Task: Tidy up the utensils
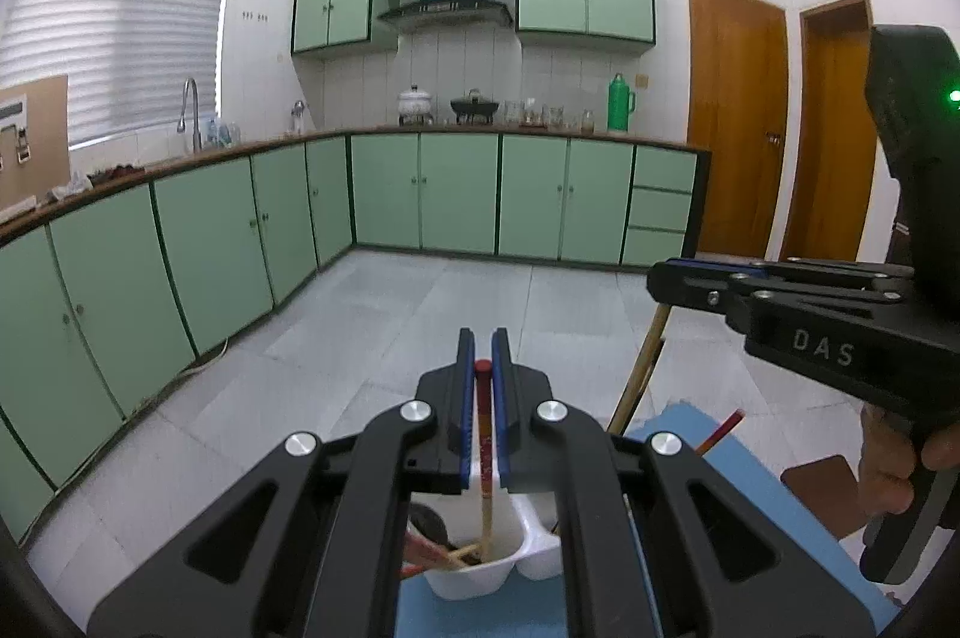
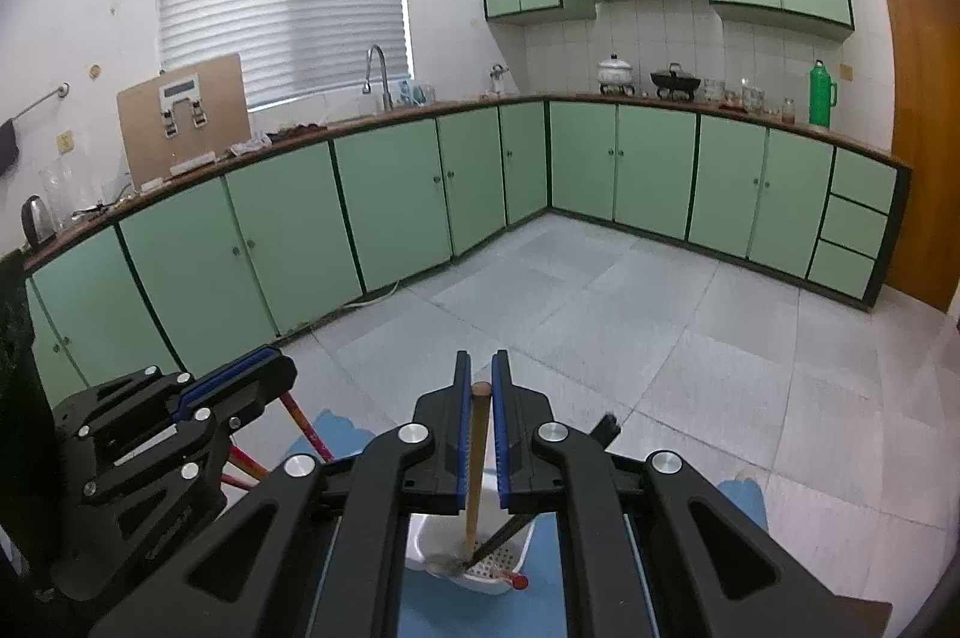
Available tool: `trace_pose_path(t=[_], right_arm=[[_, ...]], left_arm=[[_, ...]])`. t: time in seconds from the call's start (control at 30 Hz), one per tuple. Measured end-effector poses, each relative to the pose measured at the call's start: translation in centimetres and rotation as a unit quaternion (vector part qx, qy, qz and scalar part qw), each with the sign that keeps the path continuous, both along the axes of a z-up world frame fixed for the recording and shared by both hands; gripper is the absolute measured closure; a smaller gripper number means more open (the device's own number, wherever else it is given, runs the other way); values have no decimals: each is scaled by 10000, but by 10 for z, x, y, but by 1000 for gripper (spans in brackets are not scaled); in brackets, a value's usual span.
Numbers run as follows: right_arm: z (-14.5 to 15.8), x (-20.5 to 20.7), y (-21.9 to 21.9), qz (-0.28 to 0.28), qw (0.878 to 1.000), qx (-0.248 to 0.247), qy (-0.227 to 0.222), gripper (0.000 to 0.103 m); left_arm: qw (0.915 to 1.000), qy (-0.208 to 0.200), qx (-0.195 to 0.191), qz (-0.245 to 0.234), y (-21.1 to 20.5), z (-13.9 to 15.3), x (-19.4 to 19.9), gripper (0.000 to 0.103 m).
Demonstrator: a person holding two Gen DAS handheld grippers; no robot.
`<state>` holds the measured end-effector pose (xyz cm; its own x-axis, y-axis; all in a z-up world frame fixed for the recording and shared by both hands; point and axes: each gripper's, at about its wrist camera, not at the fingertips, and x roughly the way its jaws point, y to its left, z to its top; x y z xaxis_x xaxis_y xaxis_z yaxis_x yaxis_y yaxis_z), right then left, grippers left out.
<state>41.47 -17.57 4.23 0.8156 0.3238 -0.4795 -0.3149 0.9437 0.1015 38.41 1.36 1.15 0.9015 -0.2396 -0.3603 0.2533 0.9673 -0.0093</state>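
My left gripper (image 1: 483, 368) is shut on a red-topped chopstick (image 1: 483, 416) that stands upright, its lower end inside a white divided utensil holder (image 1: 480, 575) on a blue mat (image 1: 750, 482). My right gripper (image 2: 481, 386) is shut on a wooden-handled utensil (image 2: 476, 458) that stands in the white holder (image 2: 480, 572), next to a black utensil (image 2: 510, 530) and a red-tipped one. Each gripper shows in the other's view, the right gripper (image 1: 660, 278) at the right and the left gripper (image 2: 270, 368) at the left. Other chopsticks (image 1: 720, 431) lean in the holder.
The blue mat (image 2: 744, 503) lies on a table above a grey tiled floor (image 1: 420, 314). Green base cabinets (image 2: 390, 194) and a worktop with pots, jars and a green flask (image 2: 821, 93) run along the far walls. Wooden doors (image 1: 738, 128) stand at the right.
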Motion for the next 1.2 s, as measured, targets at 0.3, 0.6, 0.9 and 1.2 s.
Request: trace_pose_path(t=[0.3, 0.6, 0.9, 1.2], right_arm=[[-15, -10, -23, -404, 9991, 52, 113, 66], [-17, -80, -65, -1114, 9937, 22, -77, 19], [-47, -161, -78, -1130, 9934, 117, 122, 6], [-56, -217, -64, -940, 9954, 75, 158, 6]], left_arm=[[9992, 373, -135, 111, 17, -14, 2, 94], [9985, 280, -292, 361, 30, -5, -64, 41], [9973, 523, -137, 495, 28, -33, -137, 21], [9965, 657, -168, 495, 28, -39, -193, 11]])
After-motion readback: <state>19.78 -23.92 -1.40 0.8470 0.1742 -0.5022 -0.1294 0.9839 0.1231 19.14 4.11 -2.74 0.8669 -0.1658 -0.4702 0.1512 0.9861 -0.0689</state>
